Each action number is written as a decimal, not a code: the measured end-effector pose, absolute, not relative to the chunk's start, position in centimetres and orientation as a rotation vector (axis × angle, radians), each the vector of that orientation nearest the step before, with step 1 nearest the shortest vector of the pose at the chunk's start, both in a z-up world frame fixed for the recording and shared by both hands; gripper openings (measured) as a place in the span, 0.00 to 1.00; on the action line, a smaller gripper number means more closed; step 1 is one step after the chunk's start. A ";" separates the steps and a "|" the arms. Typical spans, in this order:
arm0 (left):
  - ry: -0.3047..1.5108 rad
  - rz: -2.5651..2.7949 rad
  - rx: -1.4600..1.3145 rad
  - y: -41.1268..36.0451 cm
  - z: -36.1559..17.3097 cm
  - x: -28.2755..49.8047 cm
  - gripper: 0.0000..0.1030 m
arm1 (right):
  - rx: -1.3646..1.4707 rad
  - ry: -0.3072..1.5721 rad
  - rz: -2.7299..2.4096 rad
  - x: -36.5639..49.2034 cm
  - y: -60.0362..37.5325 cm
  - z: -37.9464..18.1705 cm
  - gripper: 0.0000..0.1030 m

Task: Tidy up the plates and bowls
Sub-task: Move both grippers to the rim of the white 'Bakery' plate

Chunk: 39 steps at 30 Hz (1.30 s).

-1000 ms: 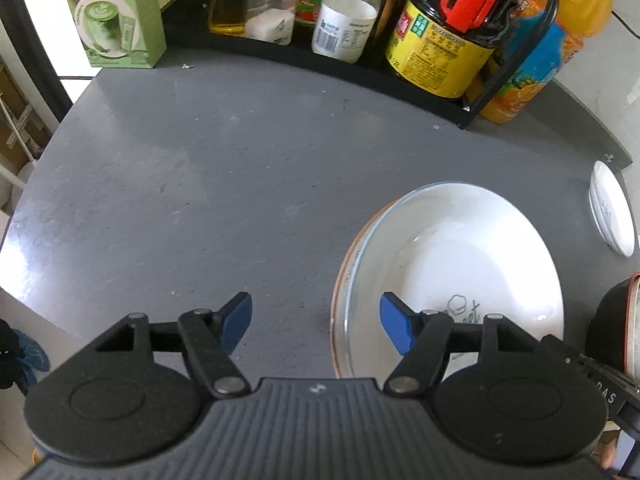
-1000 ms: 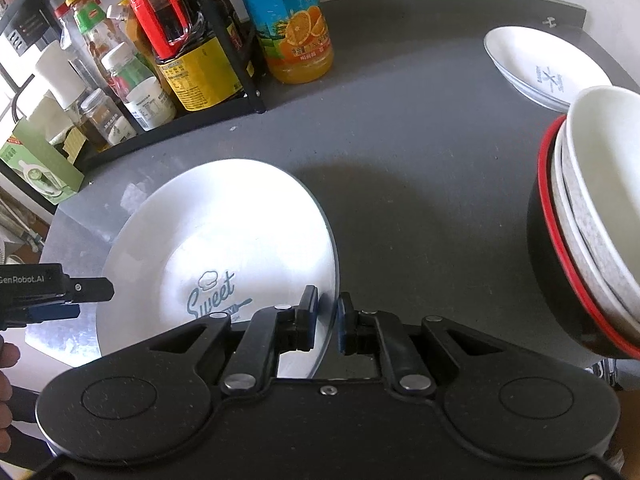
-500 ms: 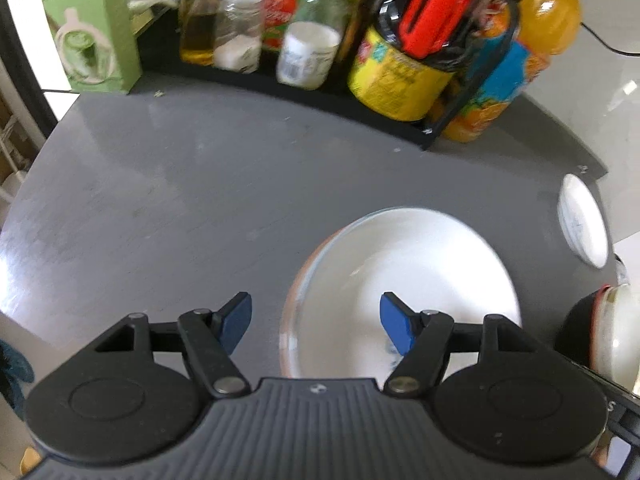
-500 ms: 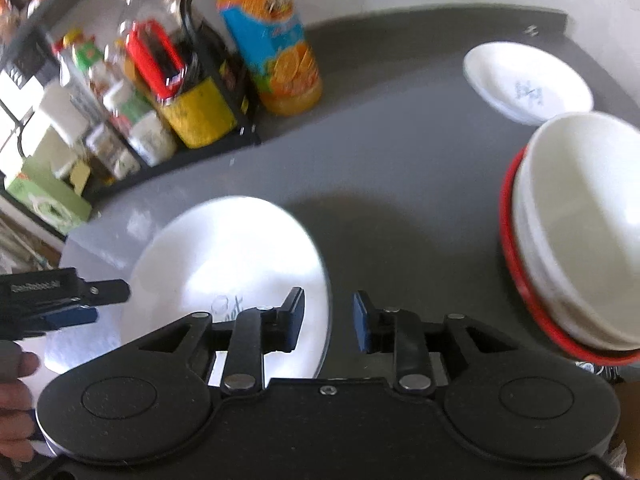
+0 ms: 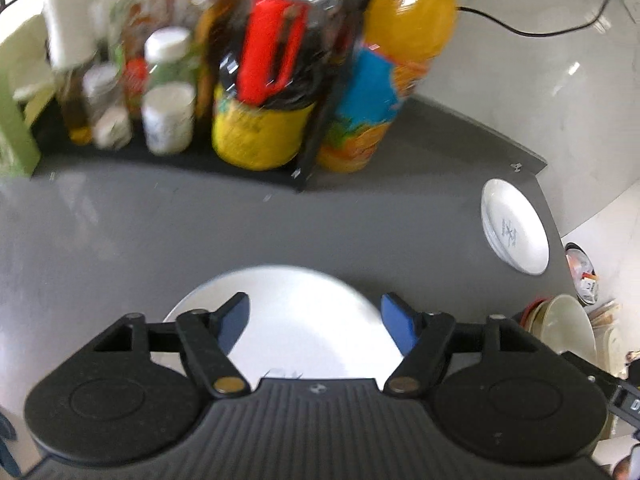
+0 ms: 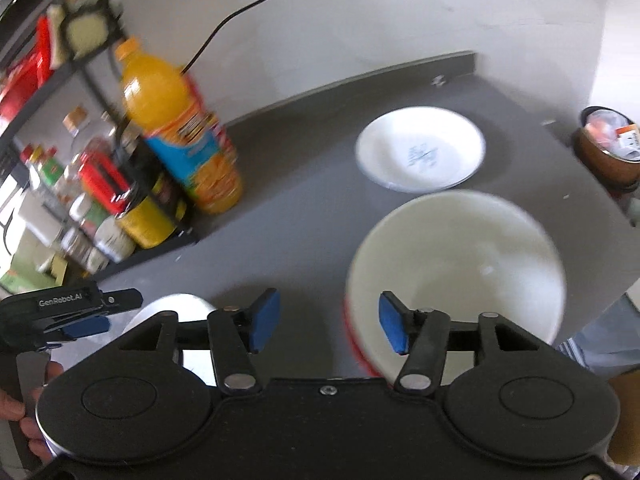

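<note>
A large white plate [image 5: 304, 320] lies flat on the grey counter, right under my open left gripper [image 5: 316, 320], whose blue pads hold nothing. My right gripper [image 6: 328, 322] is open and empty, raised above the counter. Only an edge of that plate [image 6: 172, 306] shows at its lower left. A stack of bowls, white inside a red-rimmed one [image 6: 460, 272], sits just ahead to its right; the same stack [image 5: 568, 328] shows at the left view's right edge. A small white plate [image 6: 420, 154] with a blue mark lies further back, also seen as a small plate [image 5: 514, 232] in the left view.
A black rack [image 5: 312, 148] of bottles and jars lines the counter's back left, with an orange juice bottle [image 6: 180, 136] beside it. A brown bowl of scraps [image 6: 608, 152] stands past the counter's right edge. A hand [image 6: 24, 408] holds the left gripper's body [image 6: 68, 308].
The right gripper let go of the large plate, opened wide, and rose and turned toward the bowl stack. The left gripper moved right, over the plate now lying flat.
</note>
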<state>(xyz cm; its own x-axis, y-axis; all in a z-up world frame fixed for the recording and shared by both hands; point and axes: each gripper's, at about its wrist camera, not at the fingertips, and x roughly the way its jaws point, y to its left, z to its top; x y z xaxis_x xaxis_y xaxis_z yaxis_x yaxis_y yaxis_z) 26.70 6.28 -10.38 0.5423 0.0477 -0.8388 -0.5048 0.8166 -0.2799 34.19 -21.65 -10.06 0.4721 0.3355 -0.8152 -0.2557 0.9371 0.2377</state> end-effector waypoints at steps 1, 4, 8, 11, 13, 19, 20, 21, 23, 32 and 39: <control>0.937 0.342 -0.536 5.8 -10.1 27.2 0.77 | 0.098 1.013 0.356 34.6 -22.2 -9.9 0.58; 0.926 0.313 -0.513 4.2 -9.2 29.3 0.79 | 0.116 0.993 0.346 35.8 -23.8 -9.5 0.66; 0.917 0.265 -0.502 2.0 -8.4 31.7 0.82 | 0.150 0.973 0.335 37.2 -25.7 -9.1 0.81; 0.891 0.264 -0.474 0.4 -7.6 33.3 0.82 | 0.163 0.964 0.317 38.5 -27.2 -8.9 0.85; 0.885 0.253 -0.470 -0.4 -7.4 34.3 0.82 | 0.178 0.954 0.303 39.5 -28.4 -8.9 0.85; 0.895 0.210 -0.464 -3.0 -6.9 37.9 0.81 | 0.189 0.932 0.290 42.2 -31.3 -8.8 0.91; 0.897 0.208 -0.460 -3.4 -6.8 38.4 0.81 | 0.194 0.930 0.286 42.7 -31.9 -8.9 0.93; 0.903 0.205 -0.457 -3.8 -6.8 39.1 0.82 | 0.199 0.930 0.282 43.1 -32.4 -9.0 0.95; 0.916 0.196 -0.463 -4.5 -7.0 40.3 0.82 | 0.213 0.934 0.287 44.3 -33.3 -9.3 0.98; 0.965 0.176 -0.475 -7.1 -8.5 45.3 0.90 | 0.253 0.983 0.331 49.1 -36.2 -11.9 1.00; 1.016 0.209 -0.497 -8.2 -10.9 48.8 0.90 | 0.220 1.039 0.368 52.6 -36.3 -14.8 0.99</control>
<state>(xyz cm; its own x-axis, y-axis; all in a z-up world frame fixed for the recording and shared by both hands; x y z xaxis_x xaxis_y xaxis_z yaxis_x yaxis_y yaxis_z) 48.80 -8.17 -10.86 0.5184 -0.0601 -0.8530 -0.3919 0.8700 -0.2994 52.55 -36.28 -14.81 0.4535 0.3985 -0.7972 -0.1927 0.9172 0.3489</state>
